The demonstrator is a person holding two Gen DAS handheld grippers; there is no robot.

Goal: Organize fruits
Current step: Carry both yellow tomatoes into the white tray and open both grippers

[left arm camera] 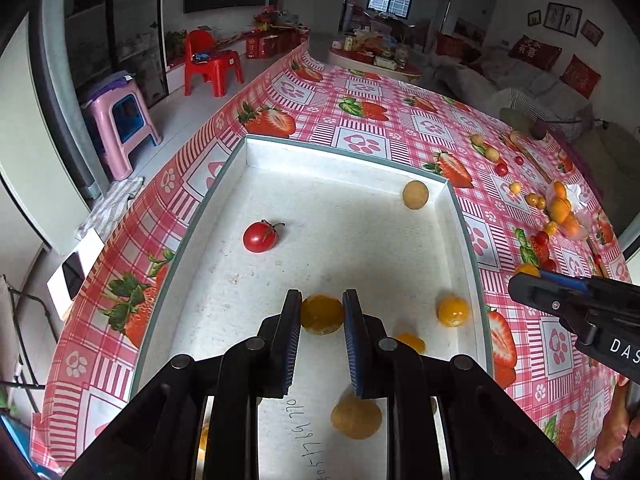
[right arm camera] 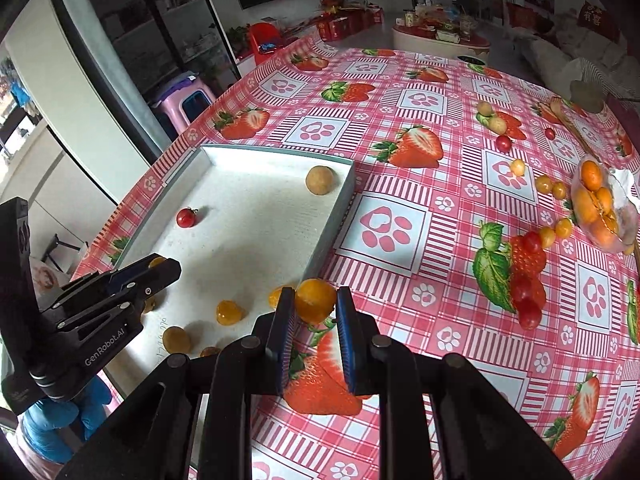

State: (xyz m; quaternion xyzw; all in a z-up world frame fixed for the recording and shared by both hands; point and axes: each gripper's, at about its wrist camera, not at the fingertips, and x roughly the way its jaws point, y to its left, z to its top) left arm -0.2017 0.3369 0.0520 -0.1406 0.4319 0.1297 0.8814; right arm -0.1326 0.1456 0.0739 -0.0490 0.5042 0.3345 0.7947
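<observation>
A white tray (left arm camera: 280, 184) lies on the strawberry tablecloth and also shows in the right wrist view (right arm camera: 336, 216). In it lie a red tomato (left arm camera: 259, 237), a tan fruit (left arm camera: 415, 195) and several yellow-orange fruits. My left gripper (left arm camera: 322, 300) is over the tray, shut on a yellow-orange fruit (left arm camera: 322, 314). My right gripper (right arm camera: 314, 300) is shut on an orange fruit (right arm camera: 315, 300), held just beyond the tray's right wall. It shows at the right in the left wrist view (left arm camera: 524, 276).
Loose red and yellow cherry tomatoes (right arm camera: 530, 276) lie scattered on the cloth to the right. A clear bag of orange fruits (right arm camera: 600, 208) lies at the far right. A pink stool (left arm camera: 120, 124) and a red chair (left arm camera: 208, 60) stand beyond the table's left edge.
</observation>
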